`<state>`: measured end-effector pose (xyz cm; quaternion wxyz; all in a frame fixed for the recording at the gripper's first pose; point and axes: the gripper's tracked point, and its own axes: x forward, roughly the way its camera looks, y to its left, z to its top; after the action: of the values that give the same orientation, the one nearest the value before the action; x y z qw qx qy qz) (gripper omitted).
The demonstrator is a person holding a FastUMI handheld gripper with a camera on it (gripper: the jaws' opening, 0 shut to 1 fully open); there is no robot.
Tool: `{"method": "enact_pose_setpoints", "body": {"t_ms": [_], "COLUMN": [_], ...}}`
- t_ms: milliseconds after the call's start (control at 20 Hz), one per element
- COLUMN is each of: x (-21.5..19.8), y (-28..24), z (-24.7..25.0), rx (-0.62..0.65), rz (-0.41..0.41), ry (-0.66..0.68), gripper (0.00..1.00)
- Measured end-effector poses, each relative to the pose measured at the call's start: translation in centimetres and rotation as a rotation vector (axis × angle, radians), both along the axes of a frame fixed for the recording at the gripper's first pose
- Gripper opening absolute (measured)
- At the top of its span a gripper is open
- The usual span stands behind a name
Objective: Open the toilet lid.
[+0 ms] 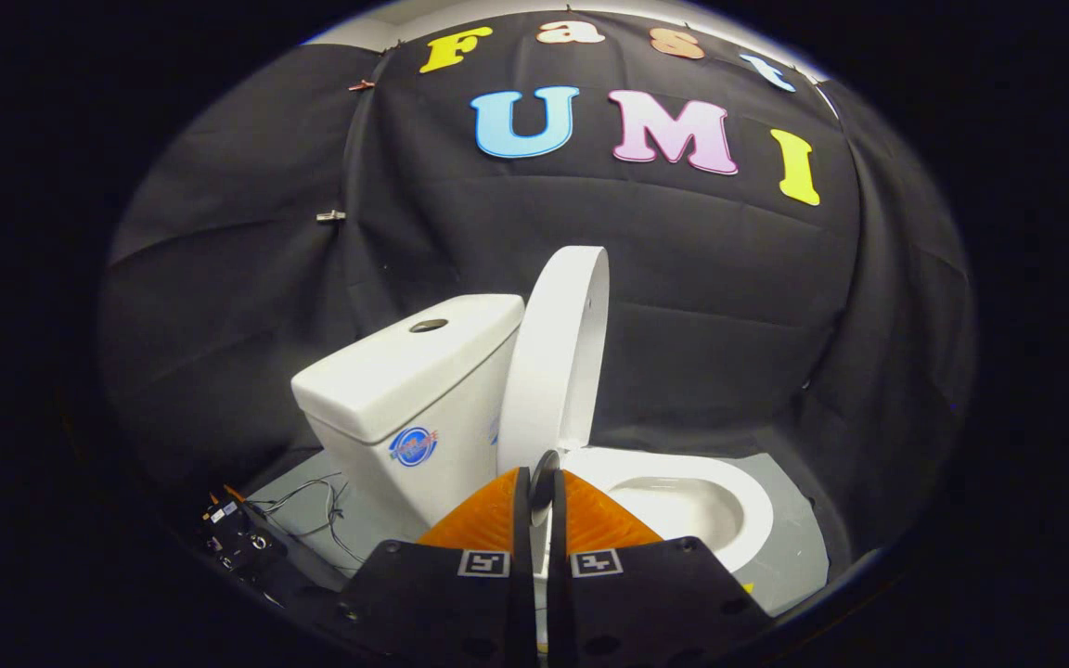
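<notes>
Taking the cistern (414,390) as our landmark: to its left, on the floor, we see a small black device (236,538) trailing loose wires. Just right of the cistern stands the toilet lid (555,357), raised upright and leaning back toward it, so the opening looks done. We judge the lid a stiff, smooth, fairly light plastic shell on a hinge; its free rim, now at the top, is the place to hold. Further right lies the open bowl (683,506). Our hand-held gripper (539,482) sits below the lid's base, fingers nearly together, gripping nothing we can make out.
</notes>
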<state>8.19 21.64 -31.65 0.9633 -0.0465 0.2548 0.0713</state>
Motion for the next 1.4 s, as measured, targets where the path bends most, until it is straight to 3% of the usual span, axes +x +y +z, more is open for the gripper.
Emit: {"method": "enact_pose_setpoints", "body": {"t_ms": [900, 1000, 1200, 1400], "x": [0.3, 0.2, 0.0, 0.3], "y": [5.1, 4.6, 4.1, 2.2], "z": [0.1, 1.4, 6.4, 14.0], "rx": [0.003, -0.003, 0.002, 0.066], "rz": [0.088, 0.083, 0.104, 0.108], "ry": [0.040, 0.007, -0.097, -0.206], "gripper": [0.09, 0.25, 1.00, 0.98]}}
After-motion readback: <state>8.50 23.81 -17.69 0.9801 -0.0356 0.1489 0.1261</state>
